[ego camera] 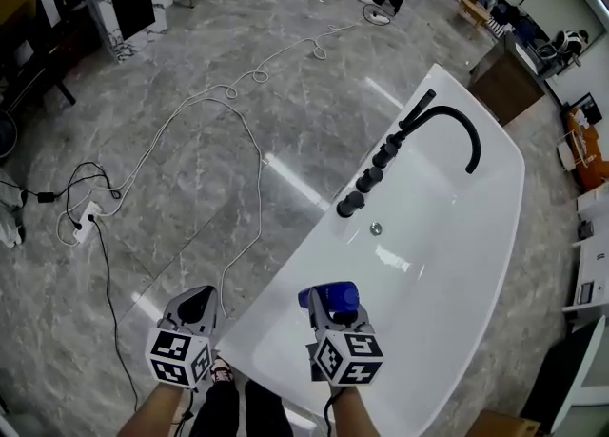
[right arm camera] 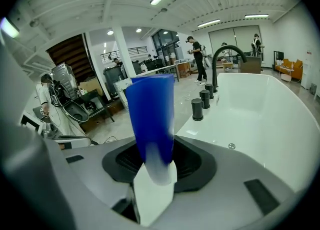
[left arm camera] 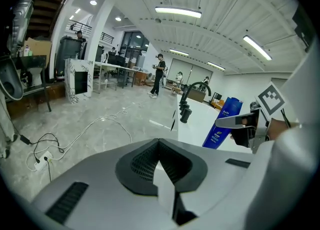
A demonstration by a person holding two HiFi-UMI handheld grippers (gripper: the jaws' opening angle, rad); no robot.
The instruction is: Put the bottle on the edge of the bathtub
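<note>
Grey marble flooring spread around a white oval bathtub fitted with a curved black faucet, and a white cable trailed across the floor. At the tub's near end, the right gripper pinched a tall blue plastic bottle between its jaws, holding it upright over the tub beside the rim. The left gripper hung just outside the tub above the floor, its jaws pressed together with nothing between them.

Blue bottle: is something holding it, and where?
Yes. The right gripper holds the blue bottle, its fingers squeezing its lower body. The left gripper holds nothing.
</note>
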